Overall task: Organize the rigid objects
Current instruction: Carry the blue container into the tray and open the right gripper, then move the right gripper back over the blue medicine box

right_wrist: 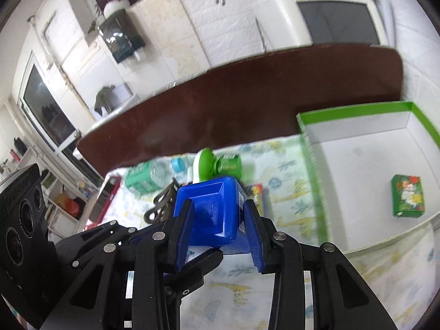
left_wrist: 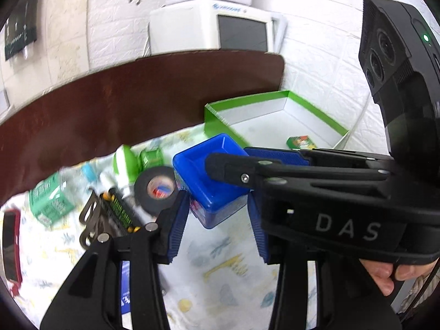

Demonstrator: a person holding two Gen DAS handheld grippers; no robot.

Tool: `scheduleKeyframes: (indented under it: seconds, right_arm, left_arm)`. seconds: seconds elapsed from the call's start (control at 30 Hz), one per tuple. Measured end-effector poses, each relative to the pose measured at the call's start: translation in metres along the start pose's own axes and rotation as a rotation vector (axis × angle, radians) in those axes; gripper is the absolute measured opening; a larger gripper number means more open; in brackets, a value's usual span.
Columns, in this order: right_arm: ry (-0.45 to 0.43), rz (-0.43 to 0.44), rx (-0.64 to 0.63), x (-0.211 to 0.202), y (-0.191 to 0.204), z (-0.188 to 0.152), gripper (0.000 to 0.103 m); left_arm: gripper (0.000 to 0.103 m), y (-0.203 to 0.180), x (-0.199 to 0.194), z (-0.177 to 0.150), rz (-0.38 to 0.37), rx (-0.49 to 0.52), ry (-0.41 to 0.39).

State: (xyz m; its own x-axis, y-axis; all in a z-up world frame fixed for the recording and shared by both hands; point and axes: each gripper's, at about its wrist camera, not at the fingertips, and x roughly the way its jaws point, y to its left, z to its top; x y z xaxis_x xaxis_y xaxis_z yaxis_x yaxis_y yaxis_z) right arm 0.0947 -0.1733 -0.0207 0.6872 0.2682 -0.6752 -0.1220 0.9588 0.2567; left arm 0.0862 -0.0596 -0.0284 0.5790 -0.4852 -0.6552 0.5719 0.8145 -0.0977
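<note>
A blue square tin [right_wrist: 214, 214] is held bottom-out between my right gripper's [right_wrist: 218, 231] blue pads, above the patterned cloth. In the left wrist view the same tin [left_wrist: 211, 181] sits between my left gripper's [left_wrist: 220, 220] open fingers, with the right gripper's arm crossing from the right and clamping it. A green-rimmed white box [right_wrist: 365, 165] lies at the right with a small green carton [right_wrist: 408, 195] inside; it also shows in the left wrist view [left_wrist: 277, 121].
On the cloth lie a black tape roll [left_wrist: 158, 189], a green-and-white bottle [left_wrist: 125, 165], a green packet [left_wrist: 51, 203], a battery pack with metal clips [left_wrist: 115, 214] and a red-cased phone [left_wrist: 11, 247]. A dark brown board [left_wrist: 137, 104] stands behind. White brick wall beyond.
</note>
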Motion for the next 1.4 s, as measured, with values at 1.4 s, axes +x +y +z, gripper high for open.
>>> scheduleKeyframes:
  seconds: [1.4]
  right_arm:
    - [-0.24, -0.252, 0.314, -0.082, -0.21, 0.003, 0.039]
  left_arm:
    - [0.048, -0.151, 0.125, 0.083, -0.069, 0.254, 0.086]
